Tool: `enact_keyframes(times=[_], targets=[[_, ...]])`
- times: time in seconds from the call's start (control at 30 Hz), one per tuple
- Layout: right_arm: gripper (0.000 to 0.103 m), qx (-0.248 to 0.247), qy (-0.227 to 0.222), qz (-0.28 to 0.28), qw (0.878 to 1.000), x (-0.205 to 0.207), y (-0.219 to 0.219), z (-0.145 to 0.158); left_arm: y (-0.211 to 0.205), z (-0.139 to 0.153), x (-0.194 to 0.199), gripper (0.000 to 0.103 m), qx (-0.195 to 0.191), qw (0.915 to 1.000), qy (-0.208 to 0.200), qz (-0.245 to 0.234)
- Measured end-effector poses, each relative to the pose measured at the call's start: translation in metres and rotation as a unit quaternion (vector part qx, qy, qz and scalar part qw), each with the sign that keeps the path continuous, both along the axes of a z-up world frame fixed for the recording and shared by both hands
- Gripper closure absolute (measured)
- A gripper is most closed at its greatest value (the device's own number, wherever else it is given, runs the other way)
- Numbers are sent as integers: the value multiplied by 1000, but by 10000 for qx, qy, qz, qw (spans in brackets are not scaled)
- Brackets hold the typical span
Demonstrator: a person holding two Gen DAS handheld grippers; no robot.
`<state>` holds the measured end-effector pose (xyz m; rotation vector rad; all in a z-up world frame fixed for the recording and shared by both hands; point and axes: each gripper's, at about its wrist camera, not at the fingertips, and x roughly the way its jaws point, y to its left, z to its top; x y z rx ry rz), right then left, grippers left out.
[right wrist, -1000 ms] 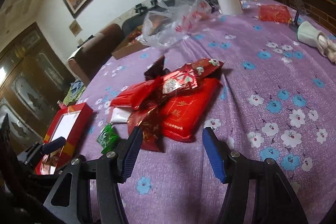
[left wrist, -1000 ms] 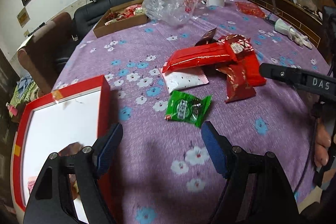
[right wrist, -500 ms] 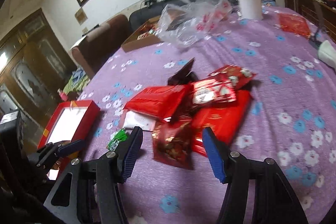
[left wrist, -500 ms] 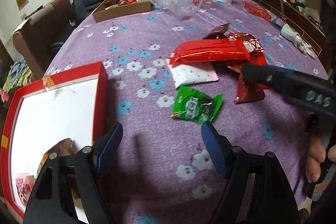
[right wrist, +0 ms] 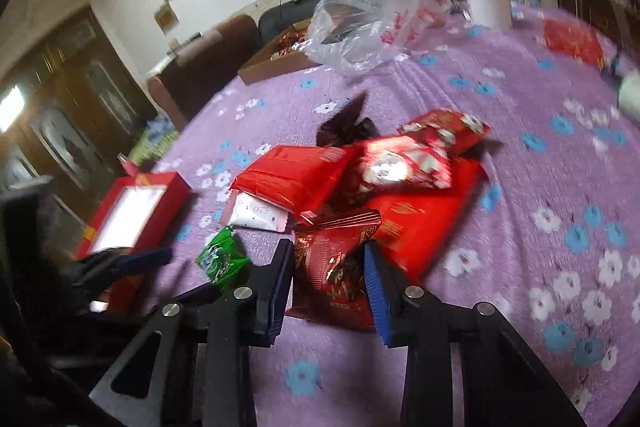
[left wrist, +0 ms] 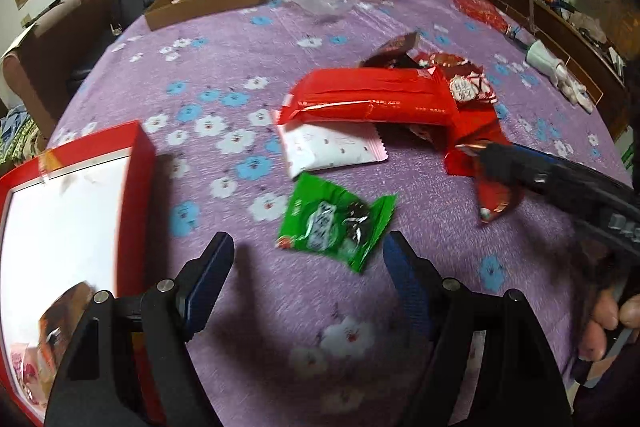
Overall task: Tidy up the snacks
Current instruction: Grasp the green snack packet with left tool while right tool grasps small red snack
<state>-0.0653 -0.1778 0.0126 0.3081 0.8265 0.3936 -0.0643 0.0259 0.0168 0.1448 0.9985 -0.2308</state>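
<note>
Right hand-held gripper [right wrist: 328, 267] now narrowed around dark red packet [right wrist: 336, 267] at pile's near edge on worktop [right wrist: 520, 267], not yet clamped; left hand-held gripper [left wrist: 308, 255] wide apart, nearing green packet [left wrist: 336, 223]; pickups imminent

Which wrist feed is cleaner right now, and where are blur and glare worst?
Left wrist: green packet fairly sharp; right claw streaked; glare whitens the red box interior. Right wrist: heavier blur at the tablecloth edges, dark red packet soft; the cabinet side is dim.
</note>
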Motion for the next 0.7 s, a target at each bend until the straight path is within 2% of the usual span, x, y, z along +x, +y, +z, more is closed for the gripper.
enact_keyframes(times=[0.03, 0.13, 0.17, 0.2, 0.23, 0.27, 0.37, 0.5, 0.7], targets=[[67, 144, 1, 6, 9999, -1, -6, -2, -1, -3, 4, 26, -32, 10000, 69, 30], [66, 461, 44, 18, 9989, 0, -14, -5, 1, -4, 8, 26, -68, 9999, -61, 104], [66, 532, 71, 67, 9985, 2, -14, -6, 1, -4, 7, 32, -63, 9999, -95, 121], [66, 599, 95, 111, 9981, 3, -14, -7, 1, -3, 7, 47, -60, 9998, -162, 131], [66, 639, 128, 138, 9978, 5, -13, -8, 1, -2, 5, 56, -64, 9997, -208, 96], [66, 655, 145, 142, 9976, 5, -13, -8, -1, -1, 4, 58, -37, 9997, -232, 53], [66, 681, 129, 147, 9975, 5, -12, -8, -1, -1, -1, 61, -66, 9995, -291, 29], [66, 696, 93, 150, 9974, 3, -11, -7, 5, 2, -9, 61, -329, 9992, -232, 10], [66, 687, -26, 144, 9975, -1, -10, -4, 13, 13, -26, 61, -377, 9987, -333, 89]])
